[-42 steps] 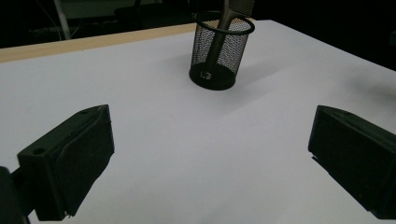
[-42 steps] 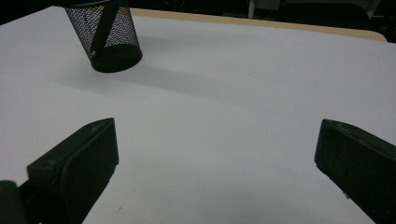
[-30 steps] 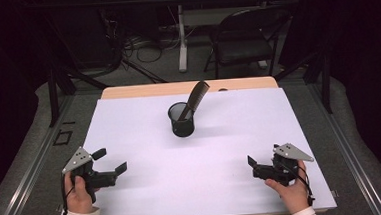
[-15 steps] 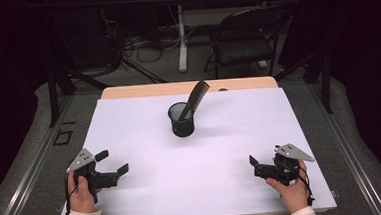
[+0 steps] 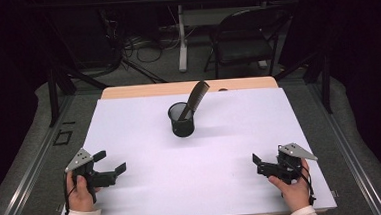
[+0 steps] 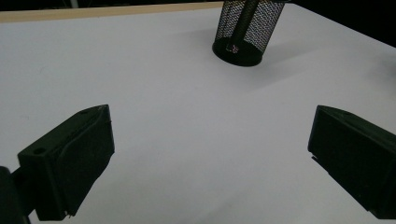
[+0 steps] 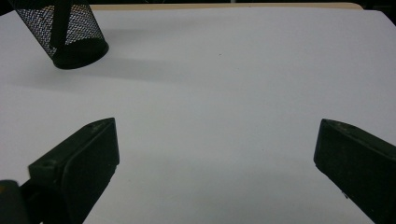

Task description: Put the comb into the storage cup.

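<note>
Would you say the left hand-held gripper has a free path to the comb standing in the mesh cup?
Probably yes. The left hand-held gripper is open, and bare white table lies between it and the mesh cup. The comb leans out above the rim, so its top is exposed.

Left gripper (image 5: 109, 162): has drawn back toward the person's edge of the white sheet (image 5: 144, 120), ending farther from the mesh cup (image 5: 182, 120) than a second ago; most of that shift came in the first half second.
Left hand (image 5: 81, 189): pulled back with it, lower in the high view.
Right gripper (image 5: 256, 164): eased very slightly away from the mesh cup, toward the near edge.
</note>
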